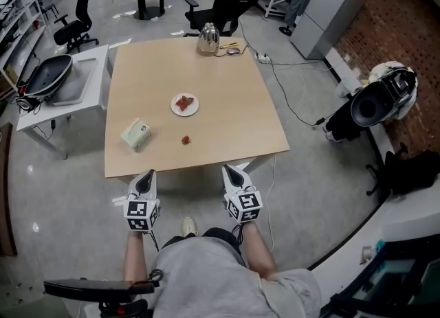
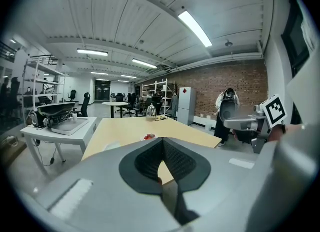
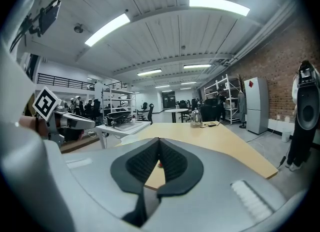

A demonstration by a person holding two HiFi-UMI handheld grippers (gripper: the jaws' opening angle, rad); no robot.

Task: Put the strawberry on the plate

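On the table (image 1: pixel 227 104), the strawberry (image 1: pixel 185 140) lies well short of the plate (image 1: pixel 174 107), which seemingly holds red fruit. The left gripper (image 1: pixel 147 174) and right gripper (image 1: pixel 230 170) are closed and empty, so the pickup is not yet begun.

From the head view I could not tell what the red bits on the plate (image 1: pixel 185 104) were, and the print on the pale packet (image 1: pixel 136 133) was too small to read. In the right gripper view, the right claw (image 3: pixel 159 141) covered the near bench (image 3: pixel 220 143). A red speck (image 3: pixel 160 165) showed in its gap, too small to identify.
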